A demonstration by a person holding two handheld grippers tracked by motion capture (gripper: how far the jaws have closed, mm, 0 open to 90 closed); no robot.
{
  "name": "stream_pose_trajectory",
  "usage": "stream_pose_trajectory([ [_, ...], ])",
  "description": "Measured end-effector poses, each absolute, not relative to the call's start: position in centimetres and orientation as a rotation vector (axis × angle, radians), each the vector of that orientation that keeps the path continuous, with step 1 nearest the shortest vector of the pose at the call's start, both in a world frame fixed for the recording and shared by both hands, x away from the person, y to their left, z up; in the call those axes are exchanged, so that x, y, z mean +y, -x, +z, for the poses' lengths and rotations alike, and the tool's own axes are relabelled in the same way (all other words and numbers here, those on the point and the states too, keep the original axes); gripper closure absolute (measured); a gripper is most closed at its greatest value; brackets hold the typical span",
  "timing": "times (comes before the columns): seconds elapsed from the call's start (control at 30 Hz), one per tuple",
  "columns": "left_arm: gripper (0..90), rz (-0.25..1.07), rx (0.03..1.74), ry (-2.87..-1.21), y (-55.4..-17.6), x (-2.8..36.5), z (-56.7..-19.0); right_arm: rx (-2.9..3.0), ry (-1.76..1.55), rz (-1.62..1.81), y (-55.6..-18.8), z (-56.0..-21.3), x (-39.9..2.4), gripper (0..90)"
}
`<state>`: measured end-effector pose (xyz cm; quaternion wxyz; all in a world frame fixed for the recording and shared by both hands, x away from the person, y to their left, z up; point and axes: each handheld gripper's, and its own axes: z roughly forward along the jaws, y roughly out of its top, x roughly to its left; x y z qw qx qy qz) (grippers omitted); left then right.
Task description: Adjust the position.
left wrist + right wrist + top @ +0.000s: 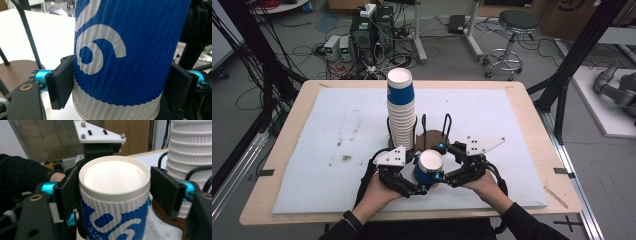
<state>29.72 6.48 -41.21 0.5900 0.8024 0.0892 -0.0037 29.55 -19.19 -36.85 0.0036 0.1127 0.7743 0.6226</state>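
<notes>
Inverted blue-and-white ribbed paper cup [429, 169] off tall cup stack [401, 107]; left gripper [117, 82] clamped it; right gripper [113, 192] pads slightly clear, nothing held; placing remained.

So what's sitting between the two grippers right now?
An upside-down blue and white paper cup, seen in the high view between the left gripper and right gripper.

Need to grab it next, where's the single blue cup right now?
In the high view the blue cup stands upside down near the table's front edge, between both hand-held grippers, just in front of the cup stack.
</notes>
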Motion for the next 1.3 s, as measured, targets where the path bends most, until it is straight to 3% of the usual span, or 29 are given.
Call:
stream_pose_trajectory([
  [0.3, 21.5, 0.099, 0.253, -2.127, -29.7, 6.1, -40.0, 2.609, -0.399, 1.753, -30.5, -35.1, -19.9, 18.8],
  [0.57, 21.9, 0.124, 0.257, -2.199, -29.5, 5.5, -39.7, 2.697, -0.387, 1.551, -30.1, -35.8, -18.6, 18.9],
  [0.6, 21.9, 0.128, 0.255, -2.201, -29.4, 5.5, -39.7, 2.698, -0.382, 1.535, -30.1, -36.0, -18.4, 19.5],
  [0.63, 21.9, 0.138, 0.249, -2.2, -29.4, 5.5, -39.6, 2.71, -0.371, 1.503, -30.0, -36.2, -18.1, 28.4],
  [0.7, 20.8, 0.154, 0.247, -2.198, -29.4, 5.6, -39.5, 2.702, -0.356, 1.51, -30.1, -36.2, -18.1, 29.7],
  [0.9, 16.4, 0.173, 0.237, -2.054, -29.3, 6.3, -39.4, 2.661, -0.365, 1.612, -30.5, -36.1, -19.0, 30.1],
  [1.0, 9.5, 0.15, 0.254, -1.926, -29.3, 6.9, -39.3, 2.602, -0.412, 1.762, -30.9, -35.9, -20.1, 30.3],
  [1.3, 7.3, 0.069, 0.28, -1.753, -29.7, 7.7, -39.8, 2.52, -0.421, 1.951, -30.9, -35.6, -20.8, 30.3],
])
